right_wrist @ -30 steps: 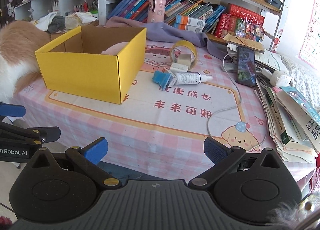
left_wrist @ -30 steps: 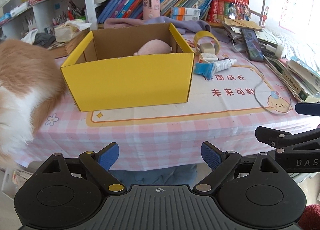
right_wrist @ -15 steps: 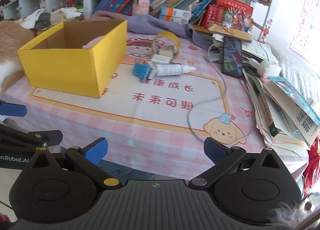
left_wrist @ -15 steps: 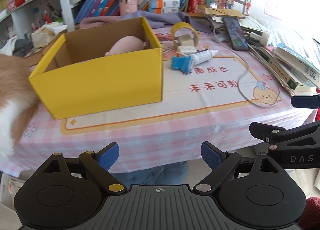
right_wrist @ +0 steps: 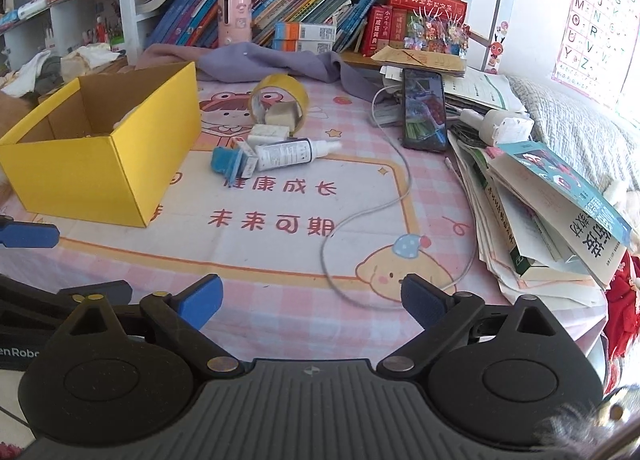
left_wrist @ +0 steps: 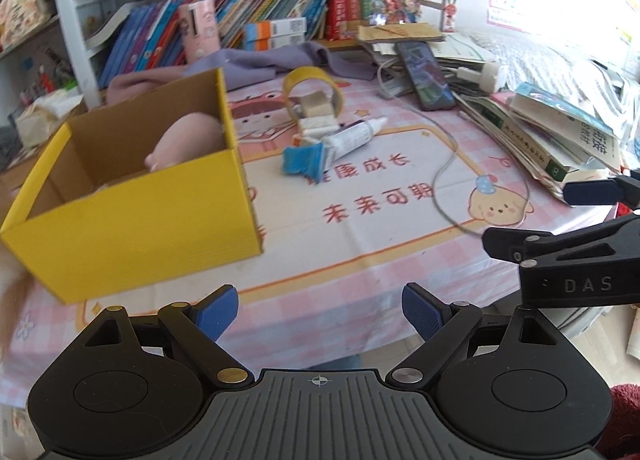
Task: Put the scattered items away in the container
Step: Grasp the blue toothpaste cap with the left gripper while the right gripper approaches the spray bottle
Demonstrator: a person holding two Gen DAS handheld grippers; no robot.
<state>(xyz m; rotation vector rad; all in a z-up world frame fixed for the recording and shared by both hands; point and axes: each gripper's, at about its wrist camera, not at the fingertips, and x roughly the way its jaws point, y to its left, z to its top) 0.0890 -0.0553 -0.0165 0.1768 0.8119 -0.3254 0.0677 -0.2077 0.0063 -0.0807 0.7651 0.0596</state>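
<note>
Both grippers tilt downward over the near edge of the tabletop (right_wrist: 280,260). The left gripper (left_wrist: 320,310) has its jaws apart and empty, with the yellow box (left_wrist: 132,219) at left of frame. The right gripper (right_wrist: 312,302) has jaws closing, nothing between them.

Pink checked tablecloth (right_wrist: 280,272) with red Chinese characters and a cartoon face at lower right of centre. White cable (right_wrist: 404,187) loops across it from the upper middle down toward the cartoon face. Dark phone (right_wrist: 424,111), screen lit, lies right of centre on papers. White charger plug (right_wrist: 500,125) just right of the phone. Slumped stack of books and papers (right_wrist: 552,219) along the right edge. Purple cloth (right_wrist: 272,63) bunched at the table's far side, centre top. Bookshelf (right_wrist: 320,15) behind, packed with leaning books; pink cylinder (right_wrist: 234,19) upright before them. Alphabet poster (right_wrist: 596,15) upper right.
</note>
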